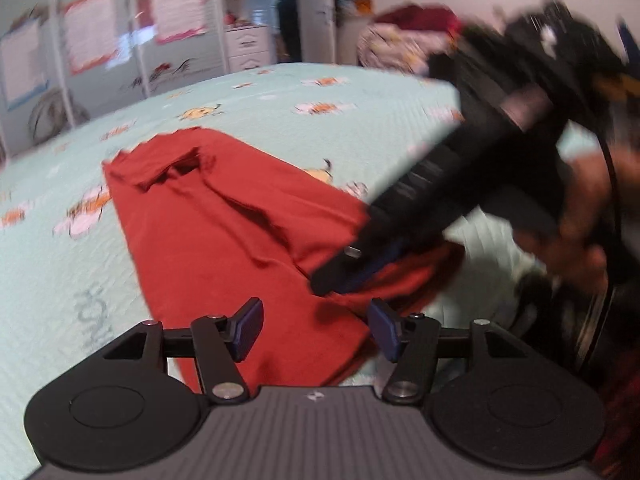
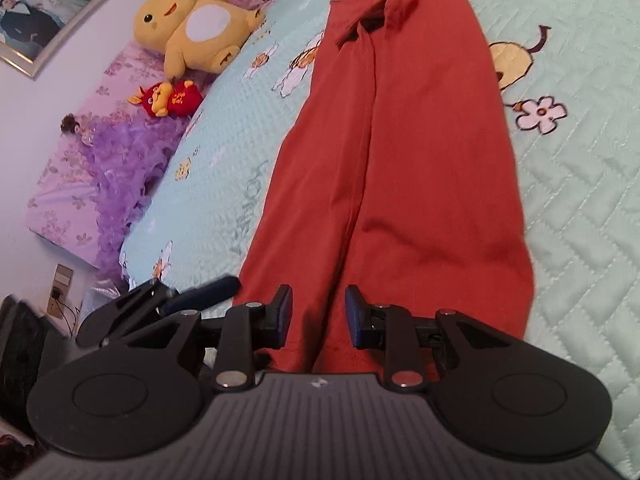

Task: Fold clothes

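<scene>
Overall: red garment flat on mint quilted bed; yellow plush by pillows; both jaws apart, empty.

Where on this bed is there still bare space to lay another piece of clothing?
Bare bedspread lies on the far side of the red garment from the plush toys, and between the garment and the yellow plush. It is crowded at the garment's near end, where both grippers work.

The red garment lies before me on the pale green quilted bedspread, folded lengthwise into a long narrow strip with a crease down its middle. Its near end reaches the bed's near edge; the rumpled far end points toward mid-bed.
</scene>
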A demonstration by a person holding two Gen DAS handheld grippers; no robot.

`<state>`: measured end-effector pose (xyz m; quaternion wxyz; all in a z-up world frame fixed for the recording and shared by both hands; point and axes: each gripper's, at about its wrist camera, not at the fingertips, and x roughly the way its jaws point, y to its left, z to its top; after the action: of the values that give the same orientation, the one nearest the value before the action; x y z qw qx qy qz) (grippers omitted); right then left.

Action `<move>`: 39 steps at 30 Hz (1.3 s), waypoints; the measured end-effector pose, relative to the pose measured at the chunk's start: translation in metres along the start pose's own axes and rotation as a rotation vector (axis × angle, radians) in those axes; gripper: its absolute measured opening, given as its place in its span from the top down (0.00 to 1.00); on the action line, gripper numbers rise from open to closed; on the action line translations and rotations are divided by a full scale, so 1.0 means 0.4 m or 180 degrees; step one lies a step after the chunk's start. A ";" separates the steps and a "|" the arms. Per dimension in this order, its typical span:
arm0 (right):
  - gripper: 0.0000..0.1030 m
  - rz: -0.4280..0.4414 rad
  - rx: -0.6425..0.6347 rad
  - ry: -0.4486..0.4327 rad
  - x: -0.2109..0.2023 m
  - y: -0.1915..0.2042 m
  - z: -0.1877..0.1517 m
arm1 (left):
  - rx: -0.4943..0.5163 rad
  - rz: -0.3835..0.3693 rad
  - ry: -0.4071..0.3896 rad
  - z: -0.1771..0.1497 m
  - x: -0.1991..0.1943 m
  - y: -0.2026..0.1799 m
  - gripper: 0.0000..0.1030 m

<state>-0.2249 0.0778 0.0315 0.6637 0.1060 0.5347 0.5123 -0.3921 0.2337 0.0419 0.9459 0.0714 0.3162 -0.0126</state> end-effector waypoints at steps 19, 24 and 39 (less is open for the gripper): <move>0.87 -0.0037 0.0217 0.0195 0.060 0.055 0.042 | 0.0079 0.0301 -0.0099 -0.011 0.024 -0.024 0.33; 0.94 0.0222 -0.0012 0.0094 0.053 0.121 0.064 | 0.0144 0.0556 -0.0146 0.002 0.041 -0.015 0.35; 0.95 0.0127 0.0172 -0.0404 0.024 0.003 0.107 | -0.0196 0.1014 -0.0729 0.033 -0.014 0.054 0.96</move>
<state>-0.1913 0.1033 0.0439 0.6828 0.1668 0.5029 0.5030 -0.3871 0.2529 0.0585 0.9675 0.0897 0.1915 0.1388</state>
